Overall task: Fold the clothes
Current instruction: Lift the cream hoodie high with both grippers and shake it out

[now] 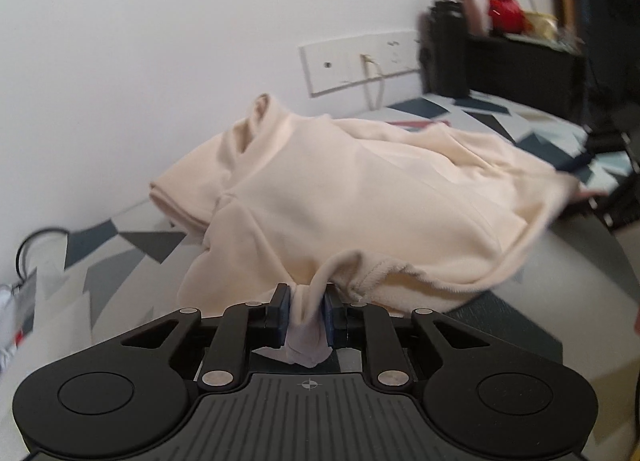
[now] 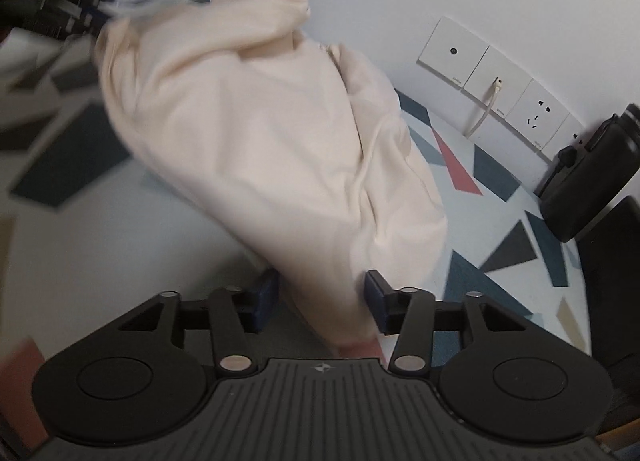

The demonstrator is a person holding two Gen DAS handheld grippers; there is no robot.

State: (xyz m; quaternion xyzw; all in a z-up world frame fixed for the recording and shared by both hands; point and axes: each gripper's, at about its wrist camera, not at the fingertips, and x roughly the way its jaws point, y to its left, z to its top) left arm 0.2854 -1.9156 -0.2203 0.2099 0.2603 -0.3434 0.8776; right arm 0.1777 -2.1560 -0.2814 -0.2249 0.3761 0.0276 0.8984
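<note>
I see my left gripper [image 1: 306,311] pinching the hem of the cream garment [image 1: 352,197], which lies heaped on a table [image 1: 120,245] with a geometric-patterned cover against a white wall [image 1: 160,41]. On that wall are sockets [image 2: 496,101]; beside them stands a black bottle [image 2: 588,181]. My right gripper [image 2: 322,301] straddles cloth; whether it presses, I cannot tell.

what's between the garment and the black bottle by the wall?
Bare patterned tablecloth, right wrist view: nothing sits between the cream garment and the black bottle. A white cable hangs at the wall behind.
</note>
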